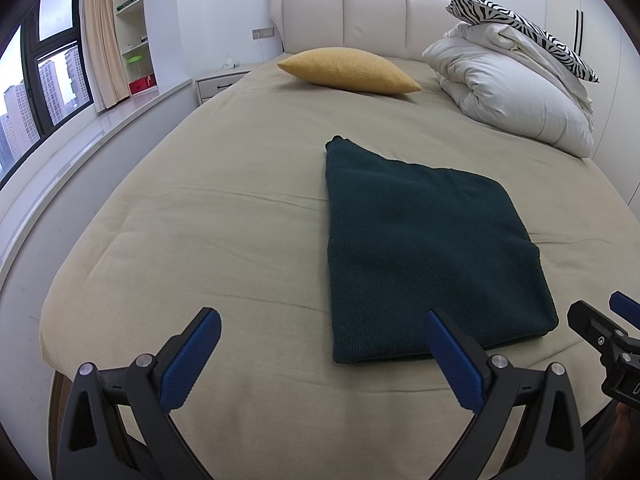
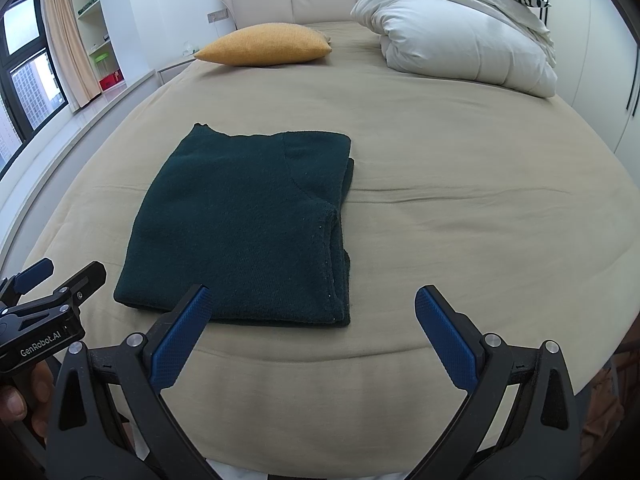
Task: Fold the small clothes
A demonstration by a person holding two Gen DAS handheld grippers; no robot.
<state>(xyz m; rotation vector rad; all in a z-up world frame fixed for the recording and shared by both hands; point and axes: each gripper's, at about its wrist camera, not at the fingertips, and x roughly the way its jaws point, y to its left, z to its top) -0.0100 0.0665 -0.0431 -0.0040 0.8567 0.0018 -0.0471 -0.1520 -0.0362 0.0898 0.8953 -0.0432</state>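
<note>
Holding both tools above the near edge of the bed, you have your left gripper (image 1: 322,322) spread wide with nothing between its blue ribbed pads, and your right gripper (image 2: 312,300) just as wide and just as empty. Neither touches cloth.

Beyond the fingertips lies the dark green knitted garment (image 2: 244,220), folded into a thick rectangle on the beige bedsheet (image 2: 460,184), close to the near edge. Its layered edges stack along the right side, and one corner pokes out at the far left.

Judging from how it lies, the fold looks nearly done or done. The risk is in any further grab: if a pad pinches only the top layer on that open right side, the layers beneath would likely slide and the stack would skew. A pad dragged over the soft sheet could also wrinkle it and pull the garment toward the near edge, where it might slip off.

You have plenty of open sheet to the right and far side. The yellow oval cushion (image 1: 348,70) and the heaped white duvet (image 2: 464,40) sit well away by the headboard.
</note>
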